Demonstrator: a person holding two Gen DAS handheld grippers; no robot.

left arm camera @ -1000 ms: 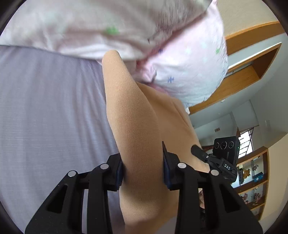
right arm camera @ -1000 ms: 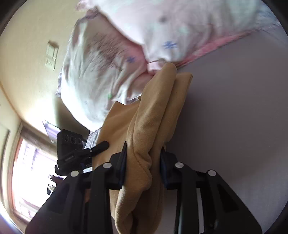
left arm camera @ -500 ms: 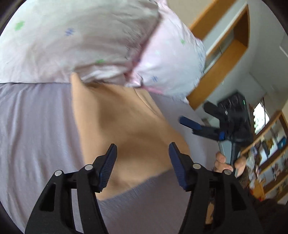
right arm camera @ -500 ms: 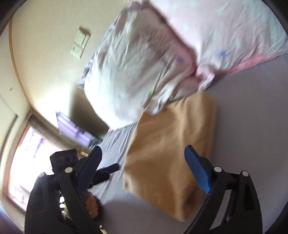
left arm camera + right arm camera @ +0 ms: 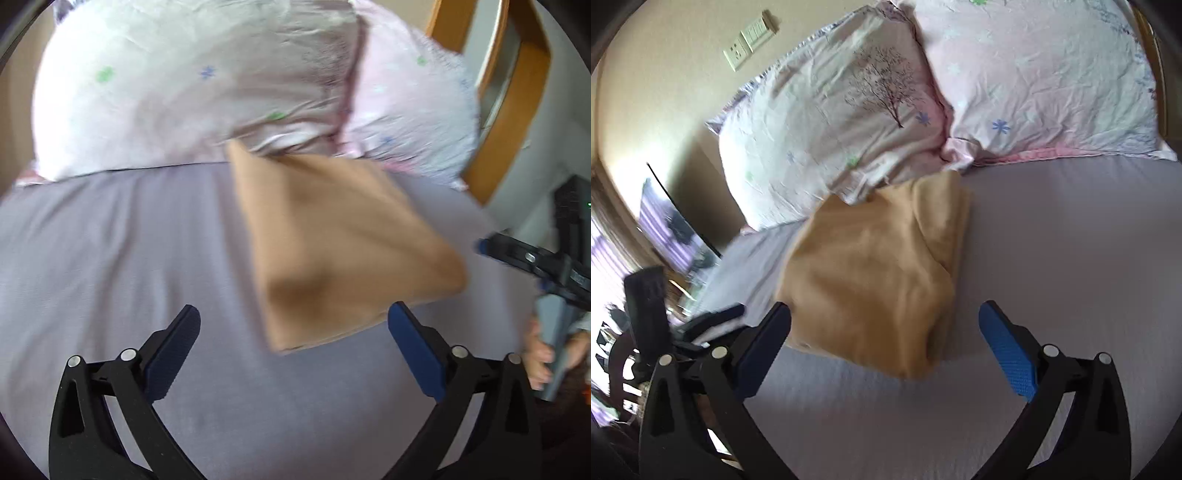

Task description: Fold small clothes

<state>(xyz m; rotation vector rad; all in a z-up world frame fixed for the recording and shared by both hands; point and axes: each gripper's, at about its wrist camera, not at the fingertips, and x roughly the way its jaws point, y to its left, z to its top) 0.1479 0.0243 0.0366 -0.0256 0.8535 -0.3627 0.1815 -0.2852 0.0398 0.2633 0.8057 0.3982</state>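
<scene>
A folded tan garment (image 5: 332, 240) lies flat on the lilac bed sheet (image 5: 110, 258), its far edge touching the pillows. It also shows in the right wrist view (image 5: 871, 280). My left gripper (image 5: 293, 347) is open and empty, just short of the garment's near edge. My right gripper (image 5: 884, 343) is open and empty, its jaws either side of the garment's near edge, above the sheet (image 5: 1071, 258). The right gripper shows at the right edge of the left wrist view (image 5: 532, 258), and the left gripper at the left of the right wrist view (image 5: 701, 325).
Two pink-and-white patterned pillows (image 5: 849, 122) (image 5: 1045, 81) lie along the far side of the bed. A wooden frame (image 5: 513, 96) stands beyond the bed on the right. A wall with a switch plate (image 5: 750, 37) is behind the pillows.
Both grippers let go of the tan garment, opened wide and drew back. The garment dropped from being held up to lying folded on the sheet.
</scene>
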